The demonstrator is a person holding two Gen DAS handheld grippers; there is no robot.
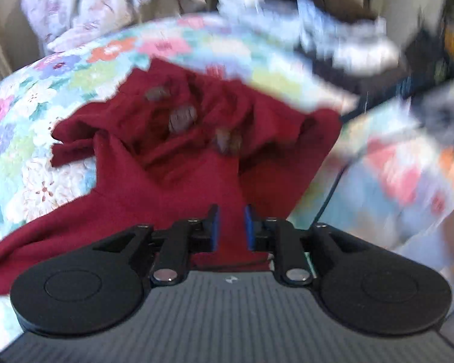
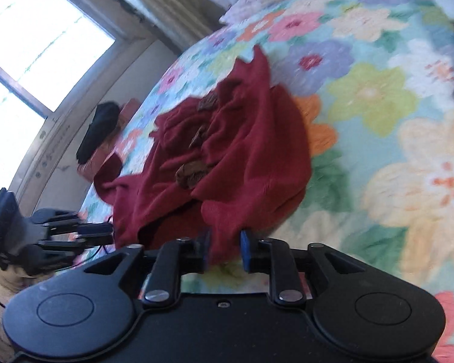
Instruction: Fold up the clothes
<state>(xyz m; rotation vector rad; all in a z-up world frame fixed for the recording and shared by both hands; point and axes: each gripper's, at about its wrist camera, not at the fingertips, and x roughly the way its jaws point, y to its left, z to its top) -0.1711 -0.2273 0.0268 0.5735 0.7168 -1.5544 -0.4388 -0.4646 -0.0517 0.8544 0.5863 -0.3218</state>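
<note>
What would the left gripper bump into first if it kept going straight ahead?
Probably the red garment. The left gripper already has a strip of that cloth between its blue pads, and more bunched red cloth lies directly ahead on the flowered quilt. The picture is blurry, so depth is unclear.

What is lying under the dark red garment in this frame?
The red garment lies crumpled on a floral quilt, which shows around it. Both the left gripper and right gripper pinch its fabric. Whatever lies beneath its bunched folds is covered.
</note>
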